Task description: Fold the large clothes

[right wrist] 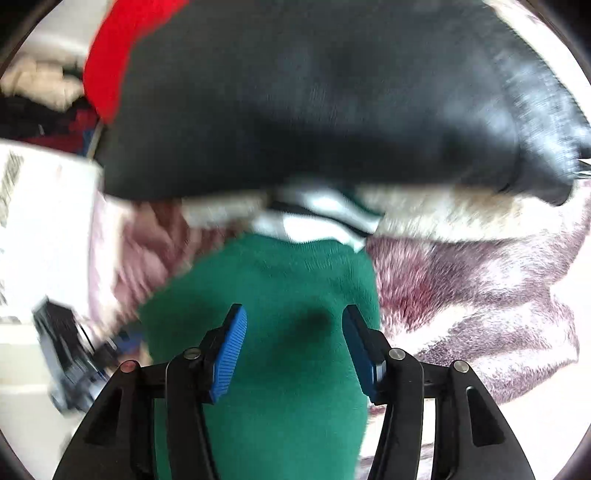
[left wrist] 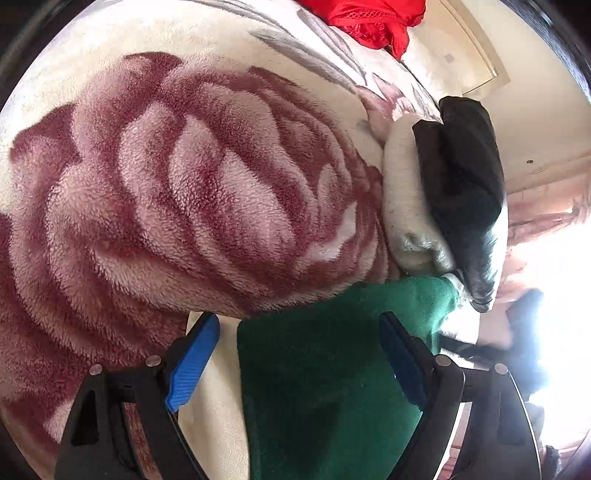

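Green garment [left wrist: 332, 387] on rose blanket [left wrist: 166, 184], fold barely started; your left tongs [left wrist: 299, 362] wide, right tongs [right wrist: 295, 354] half-open, both straddling cloth, neither pinching. Most folding left.

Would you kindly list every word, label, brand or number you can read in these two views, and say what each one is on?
No text can be read in either view.
Dark print on the white box at the left edge of the right wrist view: too blurred to read.
Green garment, black garment, red garment and rose-patterned blanket: no visible lettering or labels.
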Motion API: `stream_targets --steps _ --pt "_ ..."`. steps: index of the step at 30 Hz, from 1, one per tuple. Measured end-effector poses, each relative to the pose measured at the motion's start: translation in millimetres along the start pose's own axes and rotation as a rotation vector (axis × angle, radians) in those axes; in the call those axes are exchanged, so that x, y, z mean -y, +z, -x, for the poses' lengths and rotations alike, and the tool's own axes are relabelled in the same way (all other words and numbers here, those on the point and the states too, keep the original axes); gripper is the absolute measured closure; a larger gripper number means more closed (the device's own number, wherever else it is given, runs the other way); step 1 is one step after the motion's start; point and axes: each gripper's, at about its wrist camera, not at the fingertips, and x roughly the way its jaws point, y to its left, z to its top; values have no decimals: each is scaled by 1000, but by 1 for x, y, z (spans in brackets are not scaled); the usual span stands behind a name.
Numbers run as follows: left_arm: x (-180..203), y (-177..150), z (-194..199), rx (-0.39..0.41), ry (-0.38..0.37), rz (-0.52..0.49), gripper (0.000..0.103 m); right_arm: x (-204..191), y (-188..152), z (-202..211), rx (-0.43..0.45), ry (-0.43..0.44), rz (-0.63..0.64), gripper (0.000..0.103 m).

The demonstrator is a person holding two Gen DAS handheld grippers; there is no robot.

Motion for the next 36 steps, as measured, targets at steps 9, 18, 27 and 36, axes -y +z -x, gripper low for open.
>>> stream_targets --steps 9,18,27,36 --pt "-33 -70 127 148 218 -16 15 -53 -54 22 -20 -28 124 43" --pt "-151 -187 118 -64 479 57 15 -176 -135 -48 -140 -23 397 40" --pt "-150 -196 101 51 463 -83 0 -218 -174 -33 -165 -106 337 35" --pt "-166 -210 169 25 226 -58 0 -214 -271 -132 -413 -224 240 34"
